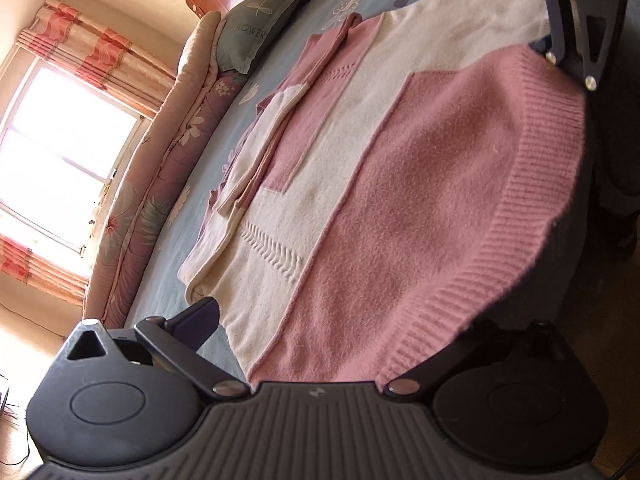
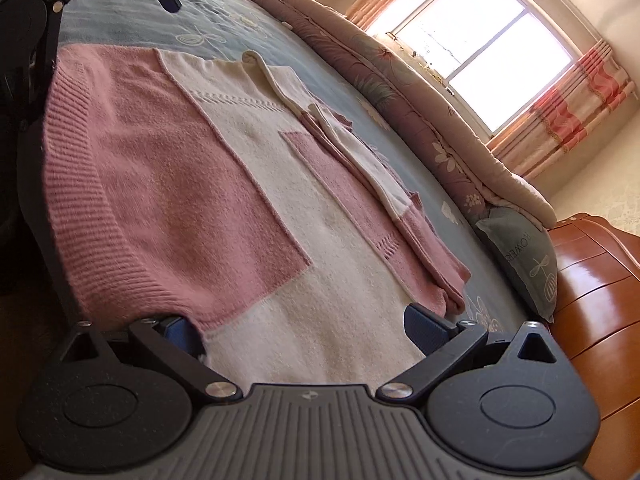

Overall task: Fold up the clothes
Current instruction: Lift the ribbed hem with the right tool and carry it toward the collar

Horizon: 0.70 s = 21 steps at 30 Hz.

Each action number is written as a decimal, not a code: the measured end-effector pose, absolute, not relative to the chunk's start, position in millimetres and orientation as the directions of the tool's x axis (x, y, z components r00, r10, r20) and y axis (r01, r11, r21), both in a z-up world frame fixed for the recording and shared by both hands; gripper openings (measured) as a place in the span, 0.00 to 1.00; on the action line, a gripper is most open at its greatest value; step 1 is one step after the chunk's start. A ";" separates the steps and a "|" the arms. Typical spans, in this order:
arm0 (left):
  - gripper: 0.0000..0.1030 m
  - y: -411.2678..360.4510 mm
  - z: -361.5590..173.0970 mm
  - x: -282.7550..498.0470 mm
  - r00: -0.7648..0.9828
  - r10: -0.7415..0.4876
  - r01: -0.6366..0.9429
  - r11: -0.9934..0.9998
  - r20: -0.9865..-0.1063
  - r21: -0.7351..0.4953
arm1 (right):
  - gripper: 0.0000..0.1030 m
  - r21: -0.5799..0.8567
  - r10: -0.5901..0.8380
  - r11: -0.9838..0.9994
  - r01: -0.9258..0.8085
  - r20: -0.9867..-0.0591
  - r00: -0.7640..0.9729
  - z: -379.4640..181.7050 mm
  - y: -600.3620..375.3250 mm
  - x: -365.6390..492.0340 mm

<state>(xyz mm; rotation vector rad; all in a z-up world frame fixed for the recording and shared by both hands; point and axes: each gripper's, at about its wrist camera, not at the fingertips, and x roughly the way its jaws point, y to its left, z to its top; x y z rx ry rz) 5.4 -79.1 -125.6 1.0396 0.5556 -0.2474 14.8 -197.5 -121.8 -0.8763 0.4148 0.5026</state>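
A pink and cream knitted sweater (image 1: 400,152) lies flat on the blue bedsheet (image 1: 168,280), its sleeves folded onto the far side. Its ribbed pink hem hangs at the bed's near edge. My left gripper (image 1: 340,320) is open, its fingers spread wide around one hem corner; the right finger is hidden under the knit. My right gripper (image 2: 304,324) is open too, its fingers (image 2: 424,326) straddling the other hem corner of the sweater (image 2: 224,200). Each gripper shows in the other's view: the right gripper (image 1: 576,40) and the left gripper (image 2: 52,4).
A rolled floral quilt (image 1: 160,184) runs along the bed's far side, also in the right wrist view (image 2: 420,120). A grey-green pillow (image 2: 524,256) leans on the wooden headboard (image 2: 600,312). A bright window (image 2: 480,52) with pink curtains is behind.
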 end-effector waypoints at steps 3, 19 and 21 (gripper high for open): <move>1.00 -83.0 -125.5 11.6 0.834 0.066 0.442 0.514 -0.548 0.735 | 1.00 -0.640 0.224 0.534 -0.553 -0.523 0.822 -123.0 -180.2 16.2; 1.00 -70.7 -127.5 9.9 0.850 0.057 0.409 0.557 -0.524 0.723 | 1.00 -0.718 -0.035 0.597 -0.358 -0.468 0.883 -132.6 -189.8 15.2; 1.00 -69.4 -127.2 10.1 0.848 0.059 0.406 0.566 -0.526 0.717 | 1.00 -0.735 -0.042 0.574 -0.362 -0.468 0.883 -132.8 -185.8 22.7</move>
